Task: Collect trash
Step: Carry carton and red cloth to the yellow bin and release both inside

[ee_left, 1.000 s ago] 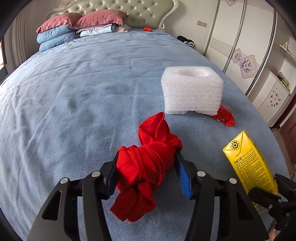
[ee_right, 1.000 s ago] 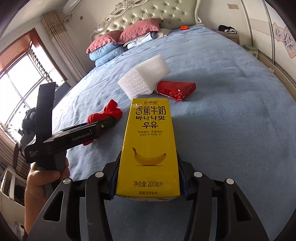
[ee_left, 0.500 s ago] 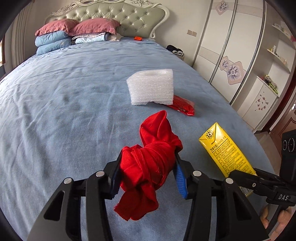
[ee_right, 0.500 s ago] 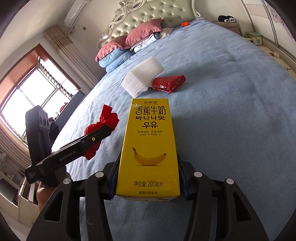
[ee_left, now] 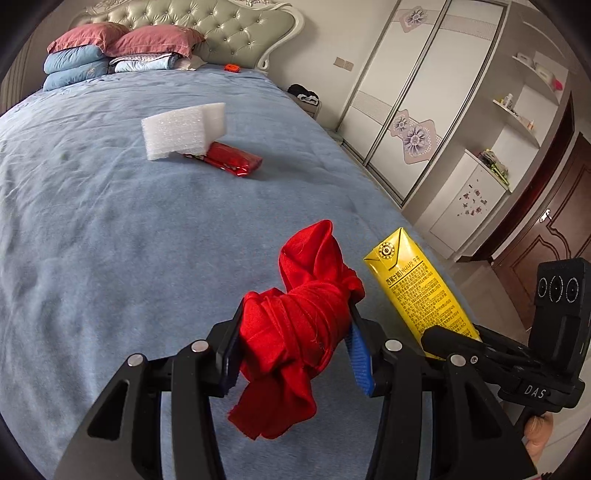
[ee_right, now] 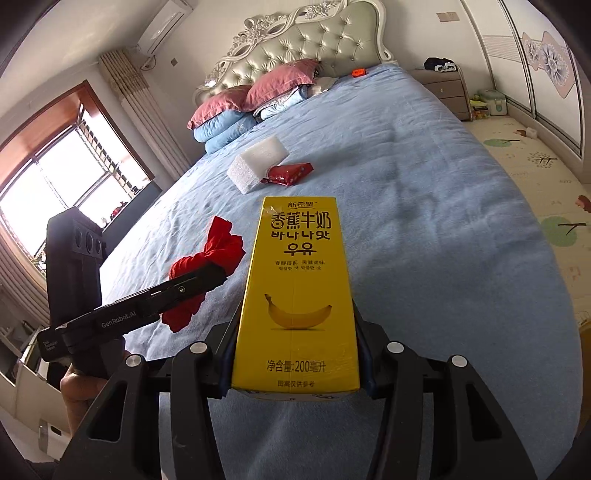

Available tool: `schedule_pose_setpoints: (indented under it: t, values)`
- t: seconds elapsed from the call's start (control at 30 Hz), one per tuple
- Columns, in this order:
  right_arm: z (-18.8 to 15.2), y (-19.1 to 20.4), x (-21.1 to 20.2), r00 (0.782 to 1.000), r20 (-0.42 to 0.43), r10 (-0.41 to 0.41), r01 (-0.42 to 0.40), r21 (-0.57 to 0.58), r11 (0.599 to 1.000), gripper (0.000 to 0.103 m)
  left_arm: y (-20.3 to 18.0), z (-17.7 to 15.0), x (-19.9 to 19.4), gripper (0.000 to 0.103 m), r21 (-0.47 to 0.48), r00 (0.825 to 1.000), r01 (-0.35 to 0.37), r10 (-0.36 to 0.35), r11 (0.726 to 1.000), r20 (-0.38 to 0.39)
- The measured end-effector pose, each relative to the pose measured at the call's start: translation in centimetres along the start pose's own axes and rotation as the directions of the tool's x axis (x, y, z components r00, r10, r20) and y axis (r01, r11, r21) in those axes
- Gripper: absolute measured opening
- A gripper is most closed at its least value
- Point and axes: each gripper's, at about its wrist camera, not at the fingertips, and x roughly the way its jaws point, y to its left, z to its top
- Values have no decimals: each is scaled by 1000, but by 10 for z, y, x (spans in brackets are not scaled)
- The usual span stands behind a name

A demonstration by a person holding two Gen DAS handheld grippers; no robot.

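My left gripper (ee_left: pixel 293 350) is shut on a knotted red cloth (ee_left: pixel 299 325) and holds it above the blue bed (ee_left: pixel 110 240). My right gripper (ee_right: pixel 295 354) is shut on a yellow banana milk carton (ee_right: pixel 299 291), also lifted above the bed. The carton (ee_left: pixel 417 291) shows at the right of the left wrist view; the red cloth (ee_right: pixel 207 266) shows at the left of the right wrist view. A white foam block (ee_left: pixel 183 131) and a red wrapper (ee_left: pixel 231 160) lie on the bed farther back, touching each other; they also show in the right wrist view, the foam block (ee_right: pixel 256 168) beside the wrapper (ee_right: pixel 290 173).
Stacked pillows (ee_left: pixel 110 51) lie by the tufted headboard (ee_left: pixel 207 26), with a small orange object (ee_left: pixel 232 67) near them. A wardrobe (ee_left: pixel 424 110) and shelves stand right of the bed. A nightstand (ee_right: pixel 443 88) and a patterned floor mat (ee_right: pixel 535 184) lie beyond the bed's right edge.
Both grippers have pulled back and up from the bed with their loads; the foam block and wrapper now look farther away. The views have swung toward the wardrobe side.
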Motion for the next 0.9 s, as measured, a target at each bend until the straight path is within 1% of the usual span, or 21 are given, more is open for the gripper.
schedule_pose_setpoints:
  t: [0.13,0.23,0.3,0.37,0.53,0.73,0.9]
  values:
    - [-10,-19,-29,999,33,-16,16,18,1000,49,-34,-4,7,49,14,999,48,-48,999,-14]
    - [-18,-40,-49,998,55,-28,24,65,998,49,-66,-8,16,49,38,996,86,-85,996,-31]
    - [-22,-52,-66,996,82,-33,25,96,995,49,-87,-10,22,49,59,994,102,-100,993,-42]
    - [-27,-61,-85,992,118,-49,37,103,994,49,-107,-11,29,49,79,992,115,-112,990,-52]
    - [-37,-83,-122,981,170,-93,72,127,989,49,-153,-12,52,49,106,981,178,-168,978,-102]
    - [-50,-125,-158,962,219,-163,117,208,971,49,-210,-15,83,49,157,967,221,-196,963,-162]
    - [-64,-161,-187,936,253,-243,168,285,944,49,-254,-18,111,49,202,952,258,-212,945,-222]
